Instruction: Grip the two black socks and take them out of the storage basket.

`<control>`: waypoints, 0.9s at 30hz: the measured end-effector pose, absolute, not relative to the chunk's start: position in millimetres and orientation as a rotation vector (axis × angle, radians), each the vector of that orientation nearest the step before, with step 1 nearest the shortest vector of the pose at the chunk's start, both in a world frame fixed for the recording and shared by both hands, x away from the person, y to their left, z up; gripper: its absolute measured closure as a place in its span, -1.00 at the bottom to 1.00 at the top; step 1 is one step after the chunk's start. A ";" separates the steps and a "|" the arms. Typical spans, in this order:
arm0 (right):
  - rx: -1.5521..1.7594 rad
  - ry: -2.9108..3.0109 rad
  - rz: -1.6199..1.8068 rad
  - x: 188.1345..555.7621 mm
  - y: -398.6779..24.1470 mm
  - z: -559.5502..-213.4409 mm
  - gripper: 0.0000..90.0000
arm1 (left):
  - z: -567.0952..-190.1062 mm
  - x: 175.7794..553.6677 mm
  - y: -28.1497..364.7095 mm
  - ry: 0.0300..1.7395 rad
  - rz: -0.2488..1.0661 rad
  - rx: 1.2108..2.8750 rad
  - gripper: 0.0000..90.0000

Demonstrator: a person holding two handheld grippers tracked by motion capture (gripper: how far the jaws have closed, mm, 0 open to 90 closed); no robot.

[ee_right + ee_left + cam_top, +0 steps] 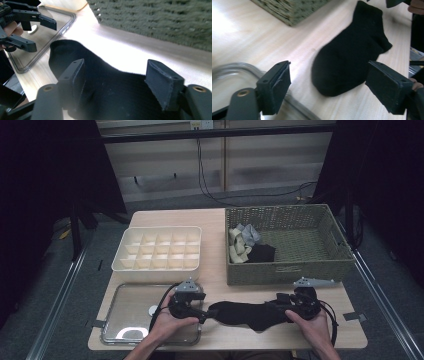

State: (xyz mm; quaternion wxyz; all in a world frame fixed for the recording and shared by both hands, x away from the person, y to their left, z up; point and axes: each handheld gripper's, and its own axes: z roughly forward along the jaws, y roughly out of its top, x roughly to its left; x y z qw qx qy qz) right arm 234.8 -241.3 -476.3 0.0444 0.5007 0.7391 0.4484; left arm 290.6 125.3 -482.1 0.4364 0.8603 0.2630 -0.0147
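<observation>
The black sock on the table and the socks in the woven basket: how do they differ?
The black sock lies stretched out flat on the bare table, while the socks in the woven basket sit bunched in a pile in its left corner. The black sock lies alone between two open tongs; the basket pile mixes grey, beige and black pieces. Both are soft fabric socks.

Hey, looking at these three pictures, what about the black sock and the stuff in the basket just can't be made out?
- Black sock, high view: its ends lie behind the left gripper and the right gripper.
- Sock, right gripper view: cut off by the bottom edge.
- Clothes in the basket, high view: too small to count.
- Metal tray: the person's hand covers part.
</observation>
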 end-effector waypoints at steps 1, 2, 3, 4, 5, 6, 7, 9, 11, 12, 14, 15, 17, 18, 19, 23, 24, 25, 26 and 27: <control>1.528 2.257 1.366 235.8 -241.0 -475.6 -0.33 | -479.2 291.7 127.4 0.658 -0.026 2.133 -0.64; 1.522 2.262 1.365 237.6 -240.1 -474.4 -0.35 | -476.6 292.3 130.6 0.656 -0.010 2.132 -0.64; 1.521 2.261 1.368 238.3 -239.1 -473.1 -0.36 | -474.9 292.8 133.8 0.657 0.005 2.124 -0.65; 1.515 2.261 1.370 239.3 -237.6 -472.2 -0.36 | -473.2 293.1 137.0 0.663 0.011 2.123 -0.67; 1.506 2.269 1.368 240.1 -235.9 -471.3 -0.36 | -471.5 293.3 140.6 0.661 0.022 2.133 -0.68; 1.505 2.267 1.364 240.5 -233.8 -470.2 -0.36 | -470.1 293.1 144.1 0.658 0.032 2.139 -0.69; 1.487 2.263 1.364 241.3 -232.1 -469.5 -0.37 | -469.1 293.1 146.9 0.657 0.040 2.142 -0.69; 1.475 2.266 1.376 242.9 -228.3 -467.7 -0.38 | -466.9 292.2 154.2 0.662 0.045 2.139 -0.72; 1.473 2.262 1.384 245.3 -225.6 -466.8 -0.39 | -465.0 290.2 161.3 0.666 0.050 2.132 -0.72; 1.462 2.260 1.391 246.9 -225.1 -467.1 -0.40 | -464.6 289.0 165.9 0.665 0.052 2.127 -0.72; 1.463 2.252 1.405 248.9 -223.4 -466.0 -0.39 | -465.0 286.4 173.1 0.679 0.060 2.124 -0.73; 1.460 2.244 1.397 249.2 -221.9 -464.8 -0.35 | -465.7 285.4 175.4 0.683 0.063 2.118 -0.73; 1.442 2.235 1.405 249.9 -220.3 -462.5 -0.32 | -467.0 283.6 182.1 0.693 0.066 2.120 -0.73; 1.441 2.229 1.404 250.0 -219.6 -461.2 -0.32 | -467.7 283.1 186.2 0.701 0.064 2.115 -0.73; 1.428 2.226 1.408 250.5 -218.8 -459.7 -0.31 | -467.9 282.9 188.6 0.703 0.065 2.113 -0.73; 1.436 2.193 1.425 251.0 -217.3 -453.5 -0.31 | -468.8 281.3 199.4 0.731 0.073 2.101 -0.72; 1.438 2.187 1.421 250.7 -217.1 -452.0 -0.31 | -468.2 281.6 202.1 0.730 0.079 2.096 -0.72; 1.430 2.181 1.423 251.0 -217.4 -449.7 -0.30 | -468.1 281.8 203.4 0.731 0.078 2.092 -0.72; 1.429 2.183 1.431 251.3 -217.7 -448.4 -0.30 | -467.6 281.9 205.1 0.739 0.090 2.090 -0.72; 1.425 2.189 1.437 251.8 -218.2 -446.6 -0.28 | -467.7 282.6 206.7 0.748 0.090 2.076 -0.72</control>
